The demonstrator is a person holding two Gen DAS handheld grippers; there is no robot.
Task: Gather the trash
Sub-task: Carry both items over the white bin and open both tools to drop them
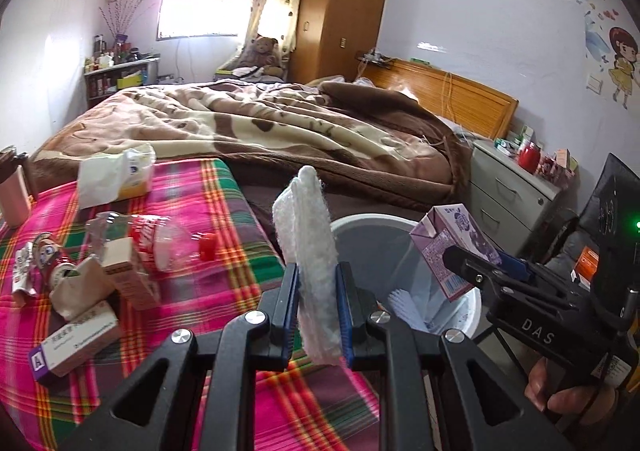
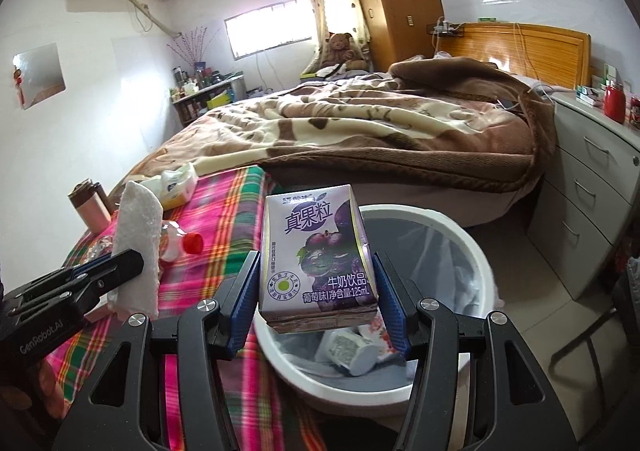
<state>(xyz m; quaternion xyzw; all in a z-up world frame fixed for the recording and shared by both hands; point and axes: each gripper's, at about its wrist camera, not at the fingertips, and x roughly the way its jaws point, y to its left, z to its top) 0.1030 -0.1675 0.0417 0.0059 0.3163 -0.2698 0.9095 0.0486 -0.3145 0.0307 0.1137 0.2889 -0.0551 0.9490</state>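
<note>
White and fibrous, a folded pad of wadding (image 1: 310, 263) stands upright between the blue-lined jaws of the left gripper (image 1: 318, 315), which are squeezed tightly onto its lower half; its top rises well above the fingertips. It hangs over the near edge of the tabletop, just beside the rim of the waste bin (image 1: 474, 307). In the right wrist view the same pad (image 2: 136, 247) shows at the left, above the plaid cloth.

Purple print covers the small milk-drink carton (image 2: 318, 255) clamped by the right gripper (image 2: 318, 297). Its jaws stand fairly wide, pressing on the carton's two sides, with the carton upright and its base directly above the bin's mouth (image 2: 472, 247). The left wrist view shows this carton (image 1: 452, 247) tilted over the bin, and the hand (image 1: 568, 391) holding that gripper's handle.

Inside the white bin, which has a pale liner, lie a crumpled cup (image 2: 352, 355) and other scraps.

On the pink-and-green plaid tabletop (image 1: 224, 291) remain a clear crushed bottle with a red cap (image 1: 208, 245), a tissue pack (image 1: 120, 179), a small brown carton (image 1: 130, 275), a flat medicine box (image 1: 76, 343) and a pink flask (image 1: 14, 195). Behind is a bed with a brown blanket (image 1: 280, 127), with a grey drawer unit (image 1: 508, 191) at its right.
</note>
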